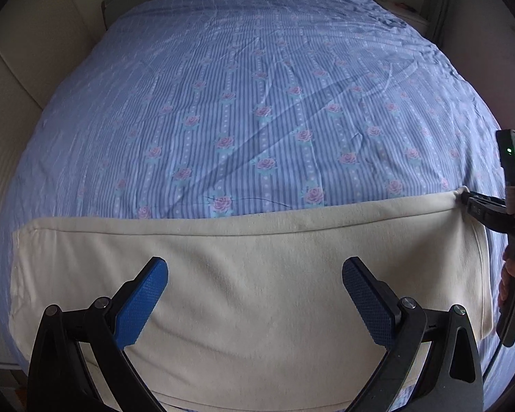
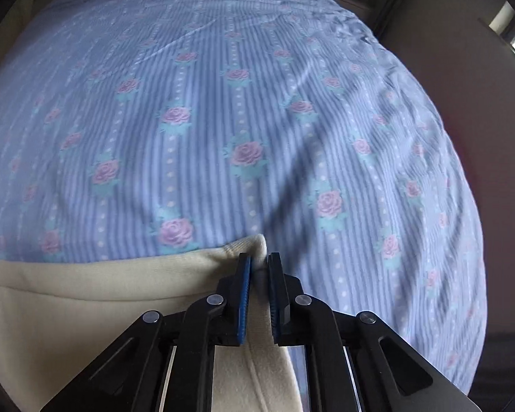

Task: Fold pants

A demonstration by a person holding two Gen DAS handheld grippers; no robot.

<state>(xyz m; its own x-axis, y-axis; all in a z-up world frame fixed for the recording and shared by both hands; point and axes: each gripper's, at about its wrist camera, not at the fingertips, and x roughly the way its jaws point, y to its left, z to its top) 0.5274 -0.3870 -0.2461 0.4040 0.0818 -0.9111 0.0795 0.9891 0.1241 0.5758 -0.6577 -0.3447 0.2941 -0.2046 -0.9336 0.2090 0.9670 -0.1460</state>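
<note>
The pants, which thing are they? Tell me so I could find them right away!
Find the big bed sheet, blue-striped with pink roses. Along its near edge lies one wide, plain cream cloth: the pants. The right gripper pinches their far right corner between its blue fingers, while the left gripper hangs open above them. They are the only thing with no pattern.

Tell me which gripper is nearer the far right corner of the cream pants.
Right. The right gripper is shut on that corner of the cream pants, cloth pinched between its fingers. The left gripper hangs open over the middle of the cloth.
</note>
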